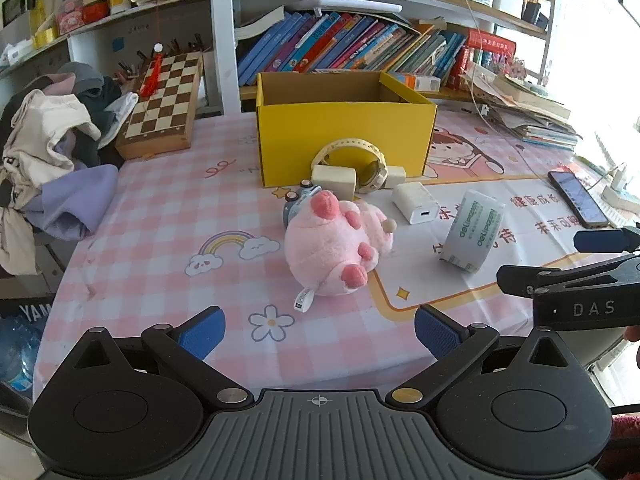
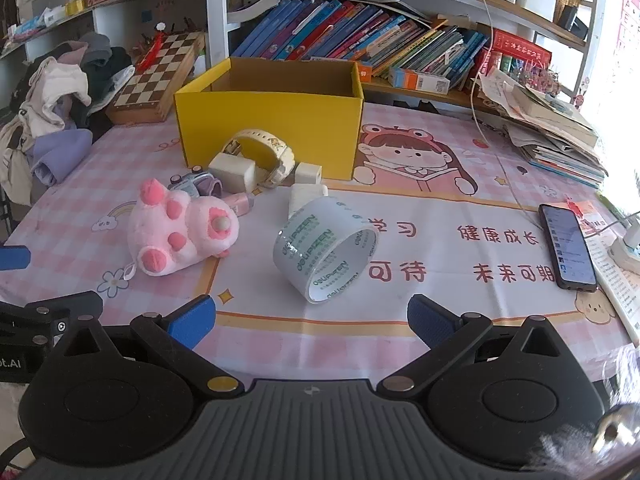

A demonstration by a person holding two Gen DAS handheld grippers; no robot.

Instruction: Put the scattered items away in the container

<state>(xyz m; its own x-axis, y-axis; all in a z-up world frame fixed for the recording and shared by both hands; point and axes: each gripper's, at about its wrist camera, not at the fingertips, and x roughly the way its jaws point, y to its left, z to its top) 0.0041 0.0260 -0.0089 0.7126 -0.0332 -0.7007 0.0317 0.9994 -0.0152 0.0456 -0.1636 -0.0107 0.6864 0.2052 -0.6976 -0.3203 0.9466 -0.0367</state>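
Both grippers (image 1: 320, 334) (image 2: 312, 320) gape empty; one plush (image 1: 334, 248), one tape roll (image 2: 325, 242), three chargers (image 1: 416, 202)

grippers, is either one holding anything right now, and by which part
Nothing is held. The left gripper and the right gripper are both open over the table, short of the pink plush toy and the tape roll.

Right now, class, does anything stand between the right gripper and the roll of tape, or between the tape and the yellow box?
Nothing lies between the right gripper and the tape roll. Between the tape and the yellow box sit a white charger and a watch.
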